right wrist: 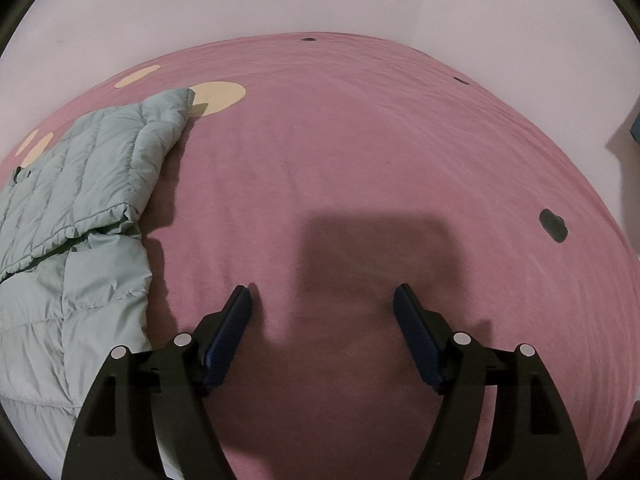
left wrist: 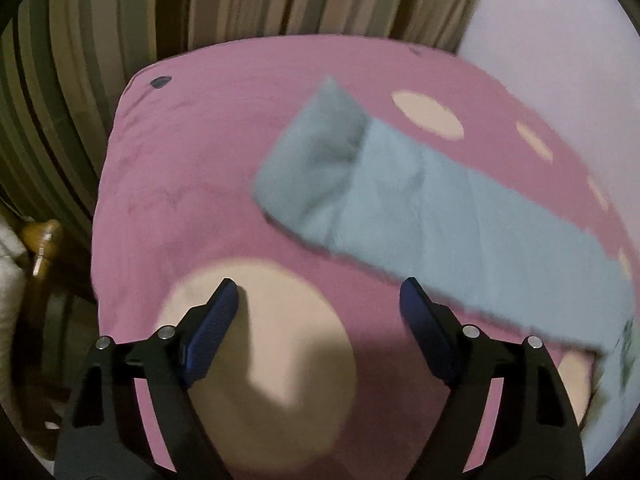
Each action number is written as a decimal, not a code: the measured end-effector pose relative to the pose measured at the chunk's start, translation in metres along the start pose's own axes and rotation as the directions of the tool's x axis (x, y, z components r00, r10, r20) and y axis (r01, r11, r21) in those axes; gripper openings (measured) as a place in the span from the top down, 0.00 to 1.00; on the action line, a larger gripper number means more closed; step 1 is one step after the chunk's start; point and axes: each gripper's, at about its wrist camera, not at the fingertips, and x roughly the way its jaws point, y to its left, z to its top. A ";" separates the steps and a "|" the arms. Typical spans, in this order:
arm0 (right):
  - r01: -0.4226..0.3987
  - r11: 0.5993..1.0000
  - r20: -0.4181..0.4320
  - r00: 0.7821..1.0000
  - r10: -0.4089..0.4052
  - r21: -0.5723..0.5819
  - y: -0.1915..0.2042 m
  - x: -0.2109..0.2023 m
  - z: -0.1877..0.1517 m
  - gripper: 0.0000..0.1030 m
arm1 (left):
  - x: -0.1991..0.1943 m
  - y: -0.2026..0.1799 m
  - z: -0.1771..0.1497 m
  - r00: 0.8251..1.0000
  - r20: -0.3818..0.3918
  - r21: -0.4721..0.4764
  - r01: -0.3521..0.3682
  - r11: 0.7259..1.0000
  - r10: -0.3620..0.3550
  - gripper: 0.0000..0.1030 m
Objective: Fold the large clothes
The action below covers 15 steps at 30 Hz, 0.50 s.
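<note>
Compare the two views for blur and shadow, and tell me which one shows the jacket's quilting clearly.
Left wrist view: motion-blurred, the jacket smeared and its quilting lost, with a gripper shadow on the bedspread.
Right wrist view: sharp, the stitched quilting on the jacket plain, a big blocky shadow on the bedspread ahead of the open right gripper.
Both bend straight edges, fisheye style.

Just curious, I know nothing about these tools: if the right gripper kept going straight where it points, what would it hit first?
Most likely the bare pink bedsheet; the right gripper is open and empty, and the pale green quilted jacket lies off to its left.
</note>
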 end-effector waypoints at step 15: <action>0.015 1.000 0.000 1.000 -0.015 -0.004 -0.001 0.003 0.001 0.26 | 0.033 0.017 0.052 0.990 0.021 0.002 0.139 0.990 -0.139 0.80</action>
